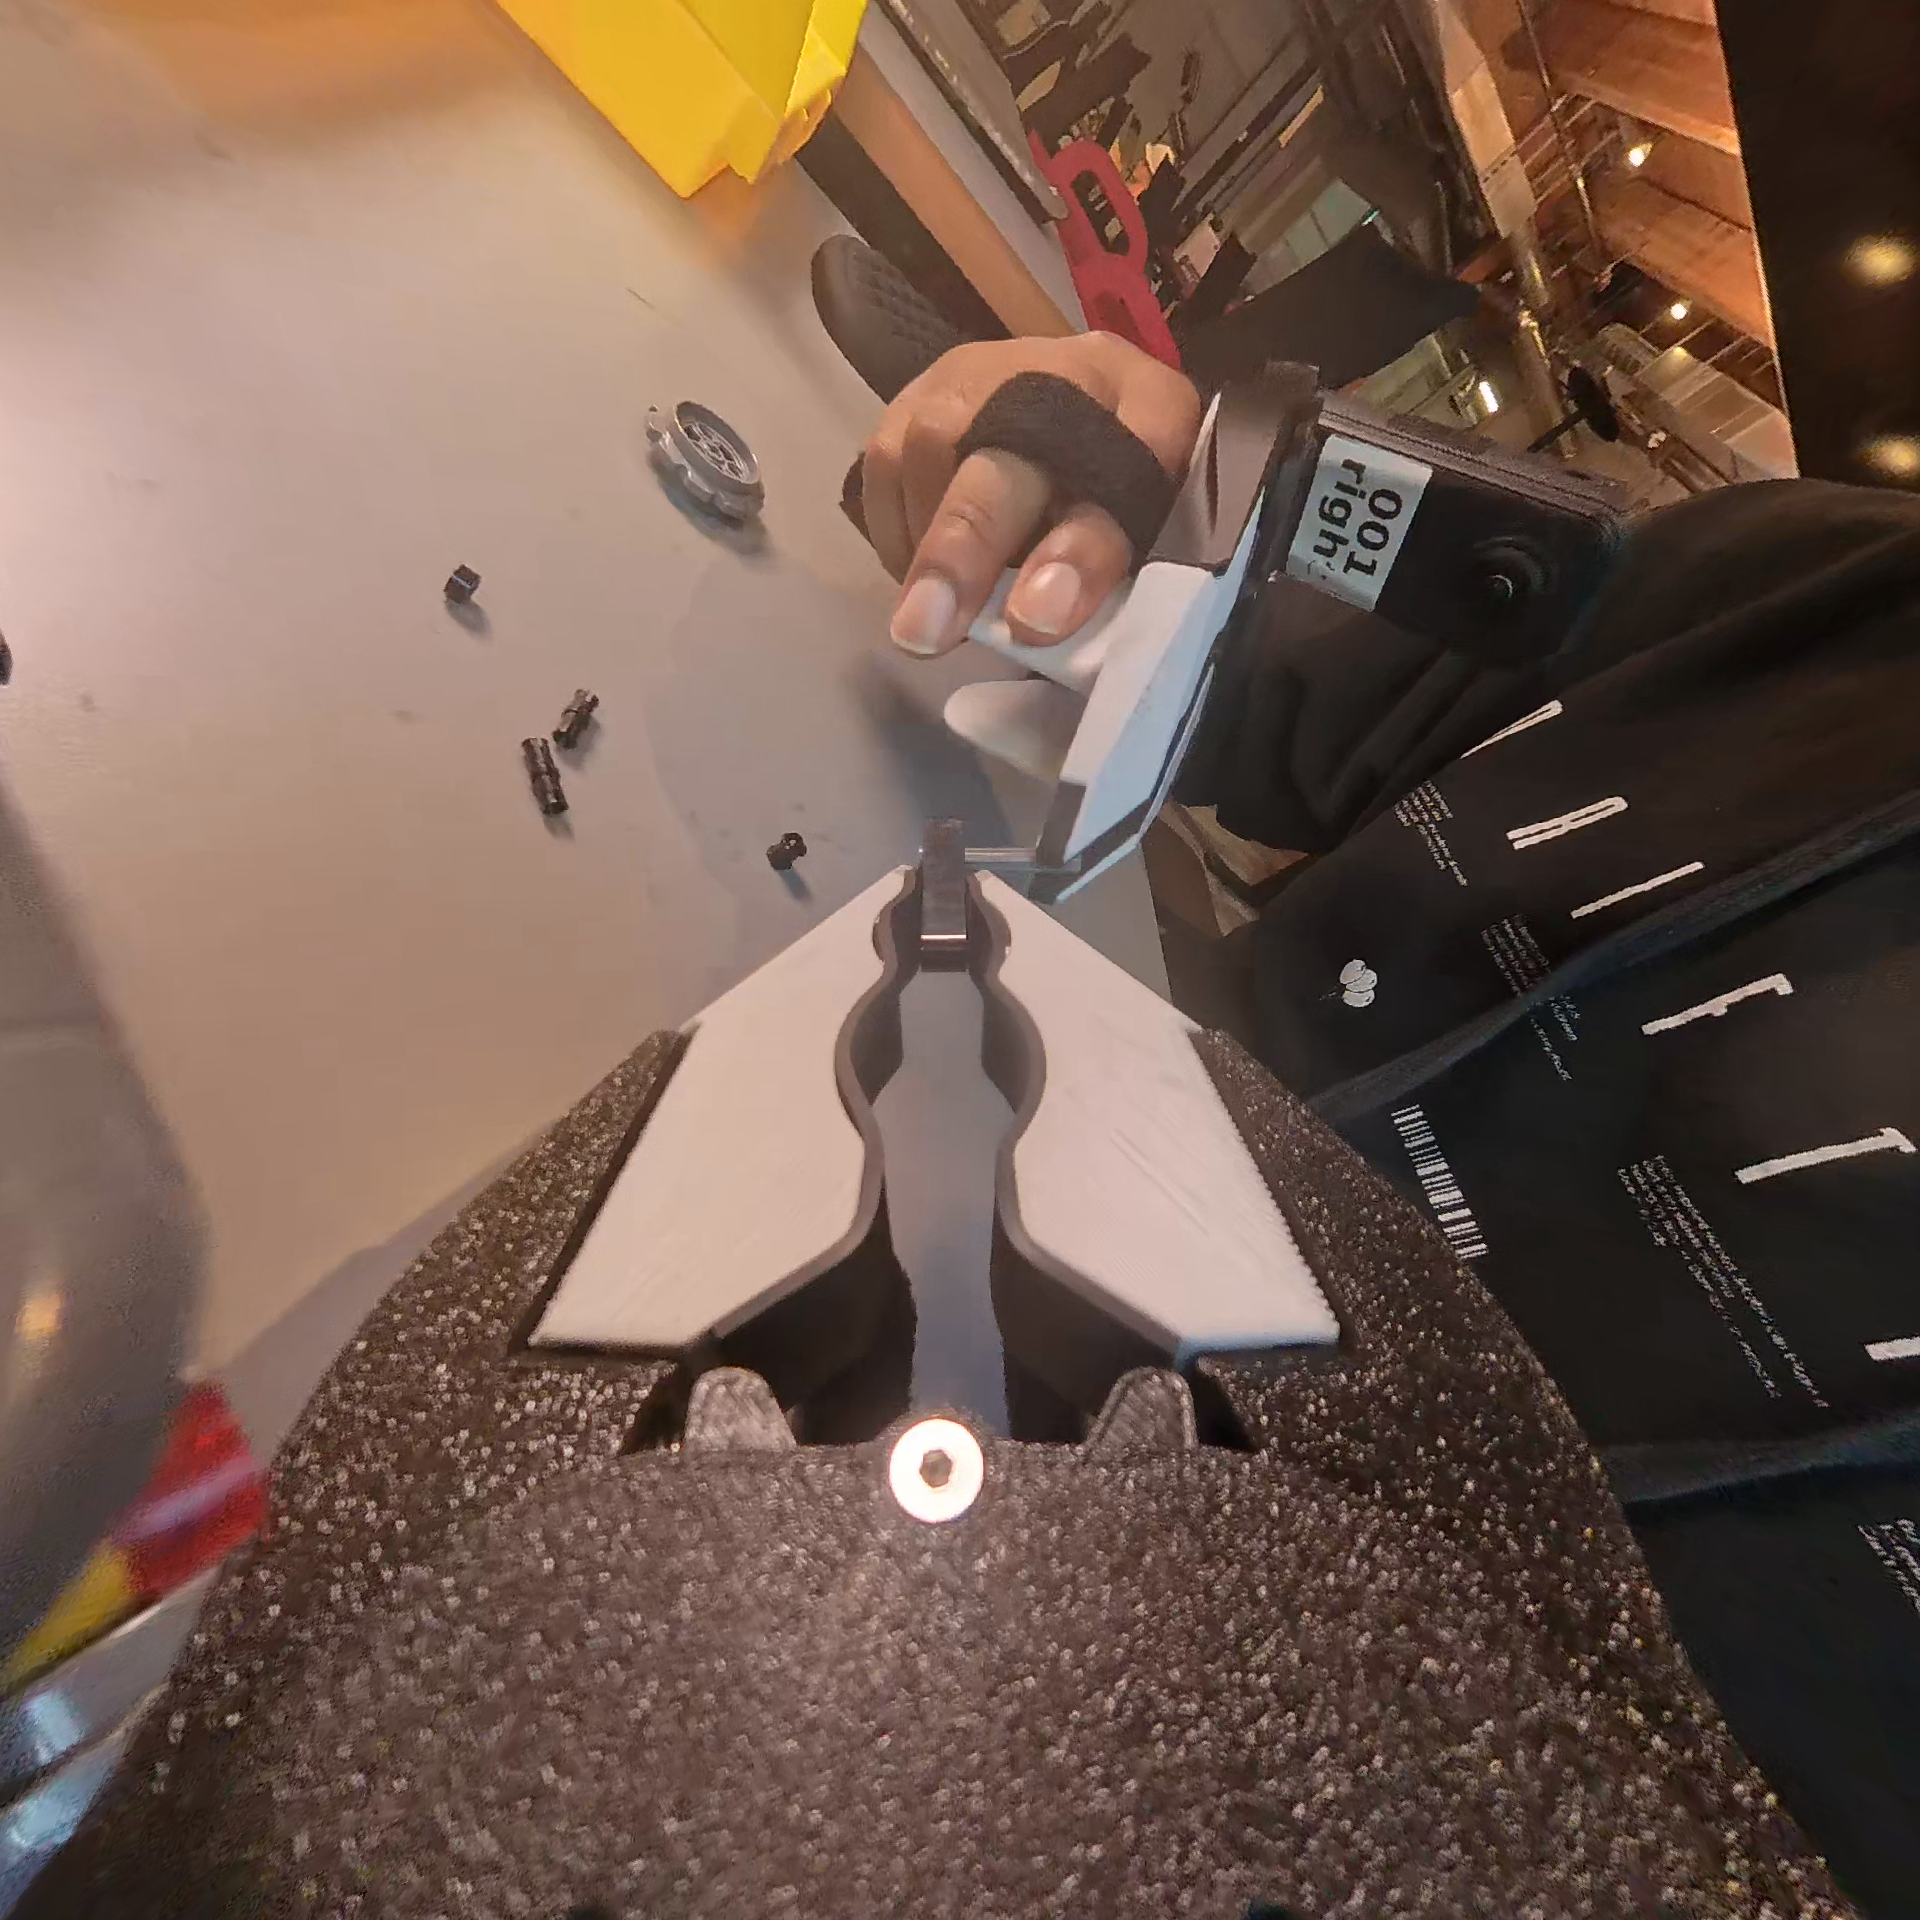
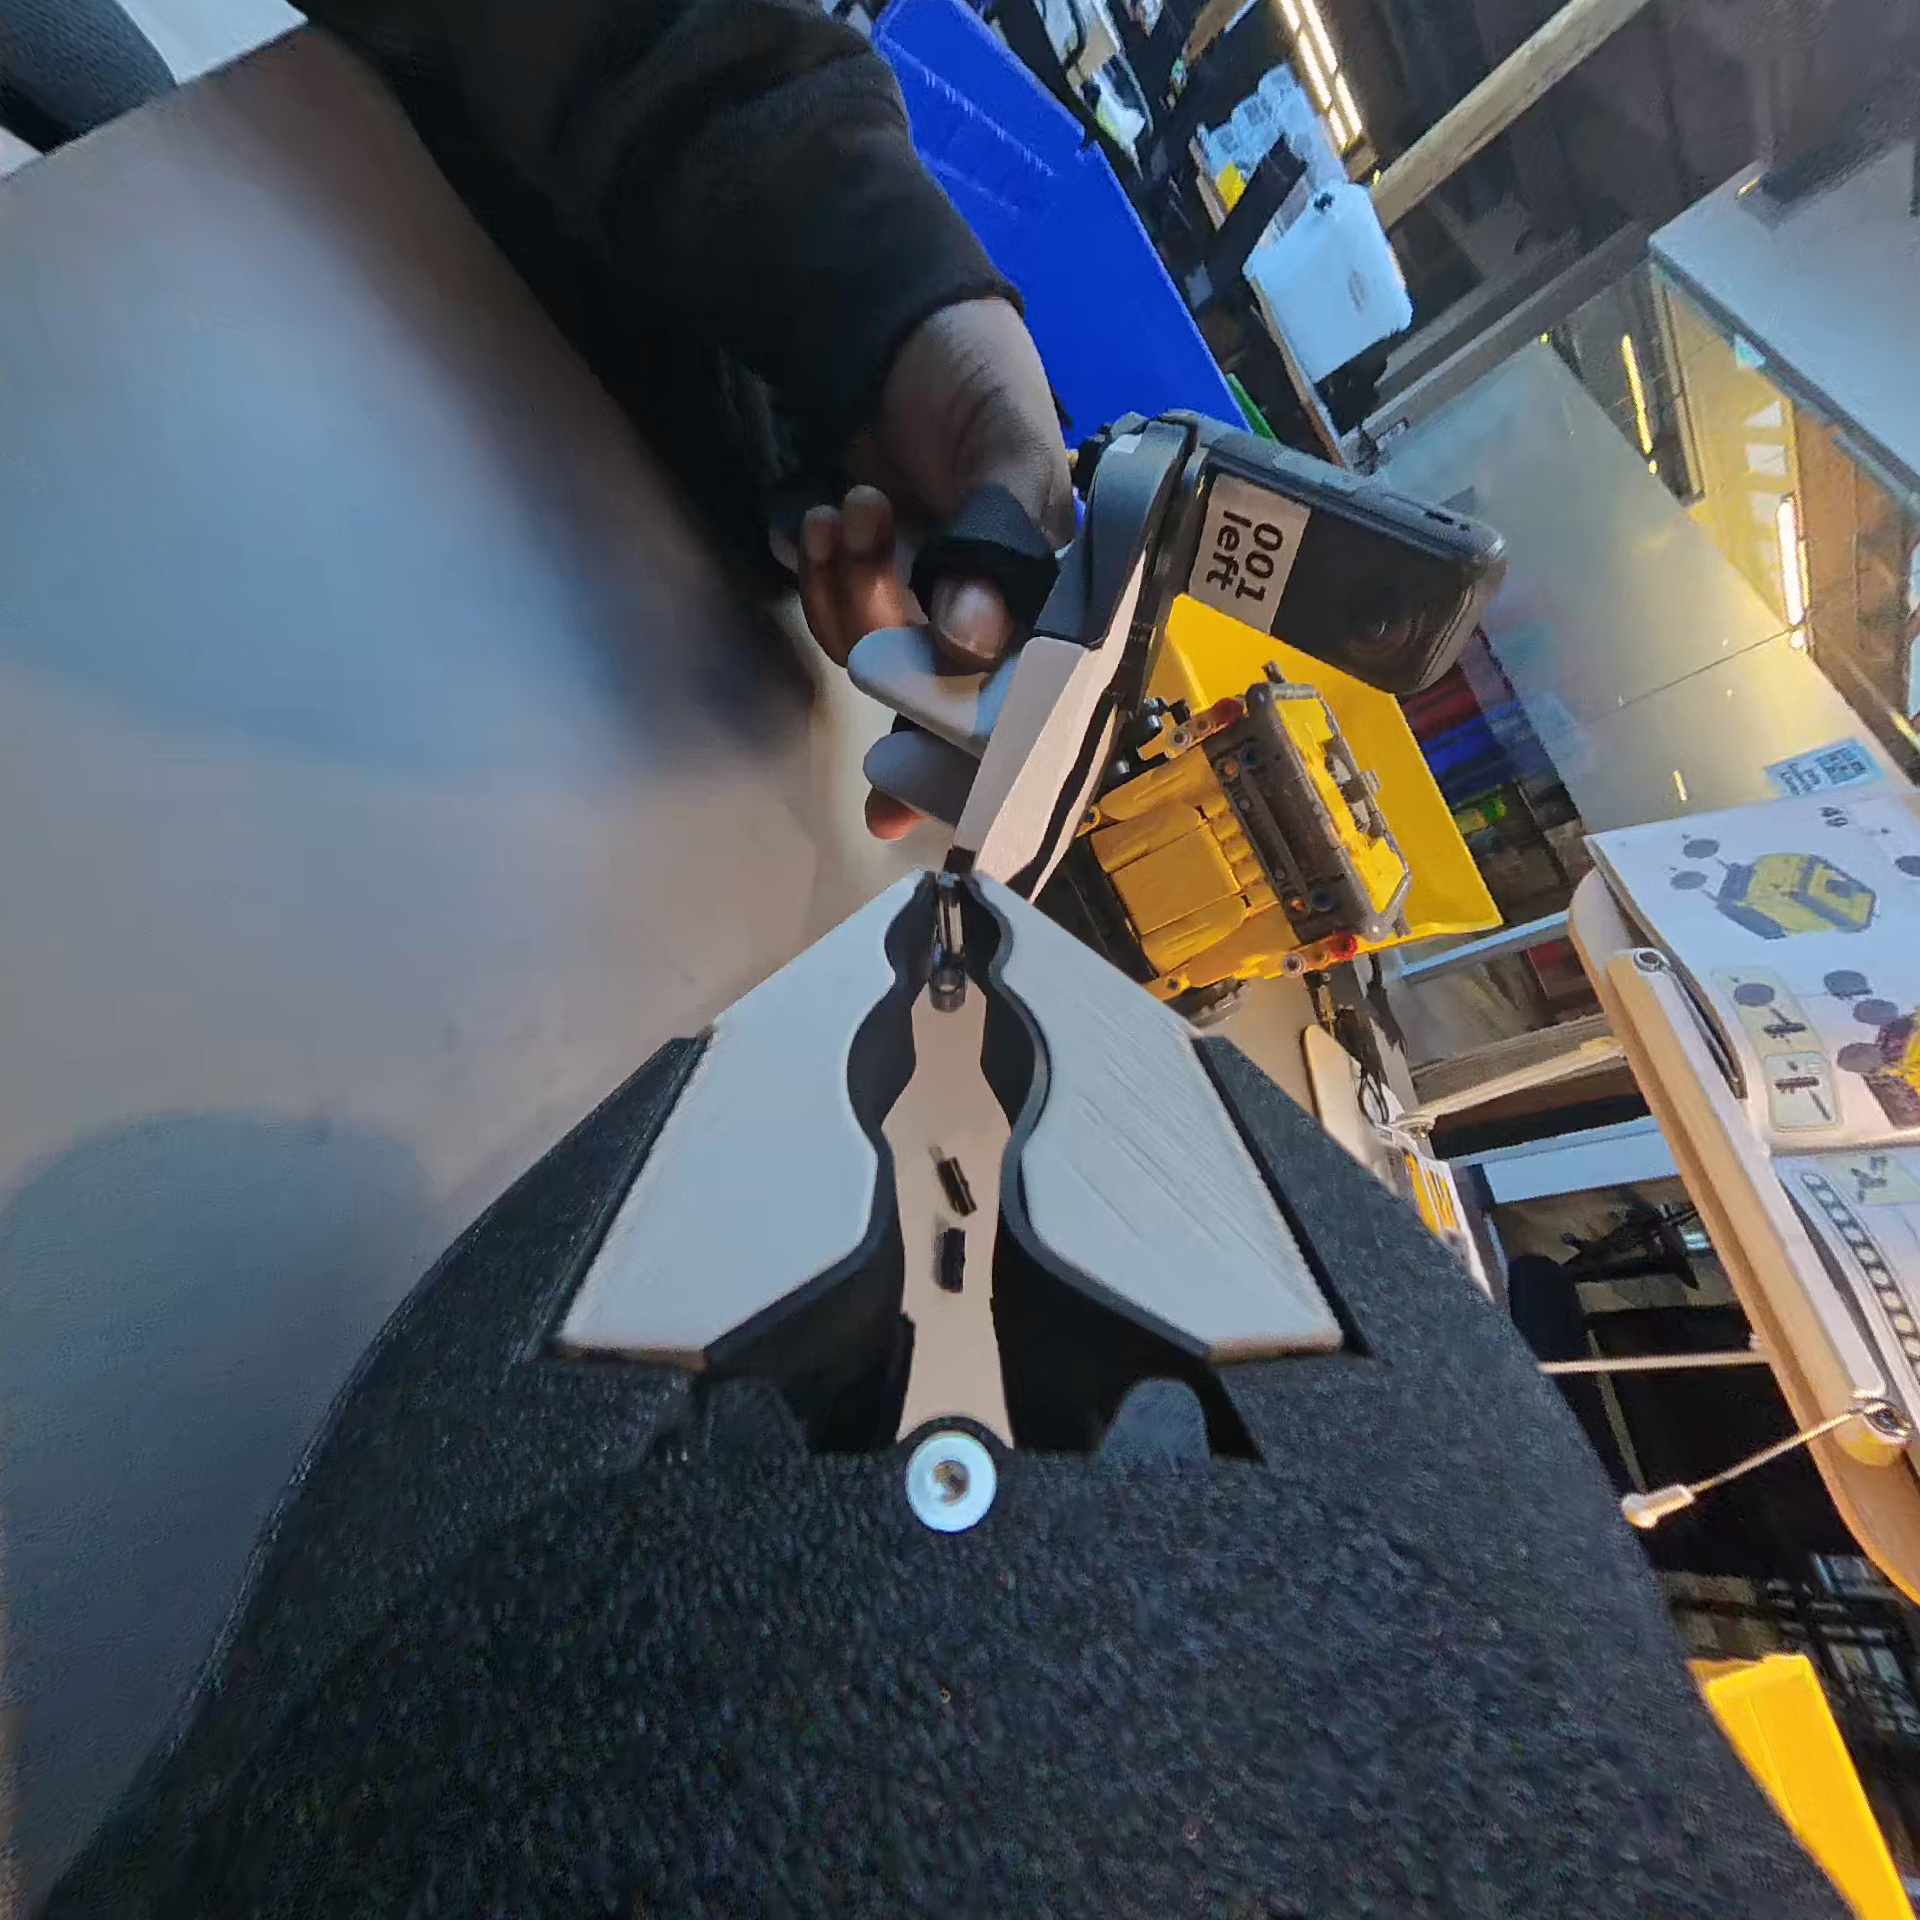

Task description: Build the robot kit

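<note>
The left gripper [image 1: 943, 894] pinches a small black connector piece [image 1: 943, 902], and the right gripper [image 2: 948, 914] clamps a thin grey axle [image 2: 945, 951] whose end meets it. Loose black pins [image 1: 551, 748] and a grey wheel hub [image 1: 710, 457] lie on the table [image 1: 312, 468]. A yellow bin [image 2: 1382, 790] behind a yellow brick vehicle [image 2: 1236, 842] is partly hidden (contents unseen).

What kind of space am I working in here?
Probably a workshop or maker lab: a grey worktable strewn with small black pins, a yellow brick-built vehicle, an open instruction booklet and storage bins.

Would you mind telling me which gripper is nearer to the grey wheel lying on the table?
Left, I think. The left gripper, shut on a small black part, points toward the grey wheel across loose black pins. The right gripper comes in from the wheel's far side, near the table edge.
</note>
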The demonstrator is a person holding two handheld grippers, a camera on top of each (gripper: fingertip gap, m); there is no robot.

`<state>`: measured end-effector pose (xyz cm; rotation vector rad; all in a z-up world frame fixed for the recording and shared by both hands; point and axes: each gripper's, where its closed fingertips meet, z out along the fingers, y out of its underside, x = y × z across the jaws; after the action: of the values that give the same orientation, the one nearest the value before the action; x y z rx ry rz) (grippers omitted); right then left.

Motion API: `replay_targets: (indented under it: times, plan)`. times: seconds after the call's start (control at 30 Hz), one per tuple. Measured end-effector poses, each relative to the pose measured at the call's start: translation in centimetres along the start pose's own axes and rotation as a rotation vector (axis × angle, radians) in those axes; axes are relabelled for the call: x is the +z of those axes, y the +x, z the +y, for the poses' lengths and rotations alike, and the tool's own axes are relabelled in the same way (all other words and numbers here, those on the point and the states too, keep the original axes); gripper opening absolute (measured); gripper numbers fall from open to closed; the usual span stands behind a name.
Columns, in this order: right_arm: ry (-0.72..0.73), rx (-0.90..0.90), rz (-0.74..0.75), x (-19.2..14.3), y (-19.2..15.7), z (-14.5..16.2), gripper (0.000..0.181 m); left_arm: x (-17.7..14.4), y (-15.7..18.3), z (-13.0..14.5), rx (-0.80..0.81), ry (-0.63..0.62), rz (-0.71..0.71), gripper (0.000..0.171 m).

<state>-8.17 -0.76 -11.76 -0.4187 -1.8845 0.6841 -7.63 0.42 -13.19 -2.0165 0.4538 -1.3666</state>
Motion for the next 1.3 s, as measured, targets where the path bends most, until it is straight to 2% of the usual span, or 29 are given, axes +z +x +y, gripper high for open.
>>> replay_targets:
  times: [0.13, 0.2, 0.27, 0.33, 0.47, 0.57, 0.7, 0.77, 0.83, 1.0, 1.3]
  plan:
    - [0.011, 0.178, -0.054, -0.2, 0.1, 0.3, 0.004, 0.2, -0.1, 0.2, 0.038, -0.017, -0.035, 0.006]
    - [0.012, 0.376, -0.130, -0.2, 0.1, 0.6, 0.004, 0.3, -0.4, 0.5, 0.100, -0.054, -0.076, 0.008]
    - [-0.033, 0.542, -0.198, 0.1, -0.1, 1.5, 0.004, 0.1, -0.9, 0.6, 0.228, -0.092, -0.169, 0.024]
    - [-0.068, 0.610, -0.241, 0.4, -0.7, 2.2, 0.004, 0.0, -1.4, 1.2, 0.372, -0.163, -0.248, 0.023]
    - [-0.124, 0.597, -0.294, 1.3, -2.2, 3.1, 0.004, 0.8, -2.8, 3.6, 0.508, -0.334, -0.342, 0.016]
    - [-0.183, 0.591, -0.307, 1.6, -2.9, 4.1, 0.004, 1.1, -3.6, 4.6, 0.555, -0.412, -0.381, 0.008]
    - [-0.183, 0.627, -0.309, 1.4, -2.8, 4.2, 0.006, 1.1, -3.7, 4.6, 0.551, -0.411, -0.391, 0.007]
    - [-0.184, 0.627, -0.329, 0.7, -2.7, 4.2, 0.018, 1.0, -3.7, 4.6, 0.546, -0.410, -0.387, 0.005]
    - [-0.215, 0.628, -0.383, -0.5, -2.9, 4.4, 0.021, 1.0, -3.7, 4.6, 0.546, -0.410, -0.386, 0.006]
    - [-0.346, 0.600, -0.390, -1.8, -3.4, 6.6, 0.020, 1.0, -3.5, 4.5, 0.539, -0.401, -0.376, 0.008]
    - [-0.383, 0.644, -0.400, -1.5, -3.9, 7.3, 0.012, 0.8, -3.1, 3.9, 0.544, -0.370, -0.369, 0.010]
